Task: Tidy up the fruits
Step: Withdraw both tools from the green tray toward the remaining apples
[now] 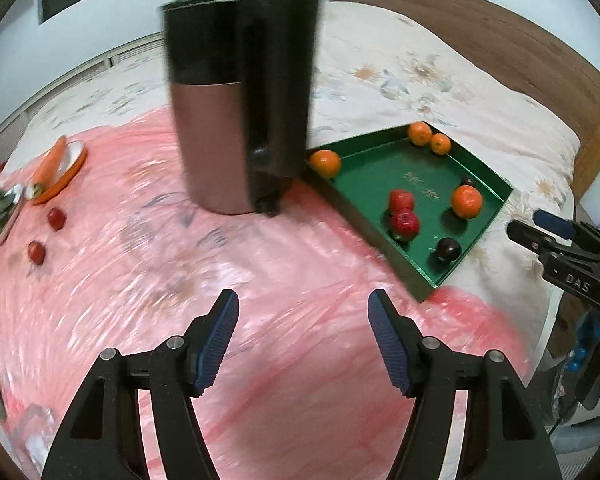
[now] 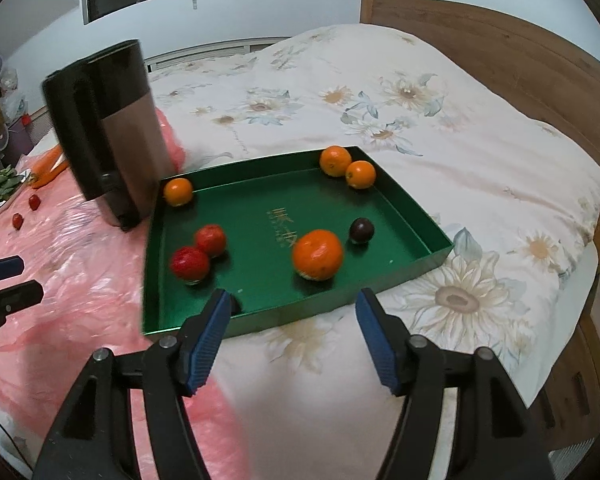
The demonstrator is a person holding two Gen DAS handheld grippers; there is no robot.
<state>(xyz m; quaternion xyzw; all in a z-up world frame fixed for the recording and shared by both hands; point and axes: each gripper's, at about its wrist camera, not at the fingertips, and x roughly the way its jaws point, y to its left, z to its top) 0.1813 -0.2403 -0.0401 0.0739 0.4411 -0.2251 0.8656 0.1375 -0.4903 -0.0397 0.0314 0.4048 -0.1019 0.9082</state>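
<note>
Bed's covered in a pink plastic sheet (image 1: 284, 280), green tray (image 2: 420, 258) already holding most fruit. Both the left tongs (image 1: 303, 344) and right tongs (image 2: 292, 338) hang released, empty. Two small red fruits (image 1: 46, 236) remain outside near the kettle (image 1: 240, 100); best approached low, squeezed gently.

Thin glossy pink plastic sheet (image 1: 260, 280) covers floral cloth bedding (image 2: 420, 120). The green tray (image 2: 404, 280) looks like satin-finish cardboard. The kettle (image 1: 236, 100) has brushed metal below glossy black plastic; wooden headboard (image 2: 500, 48).
</note>
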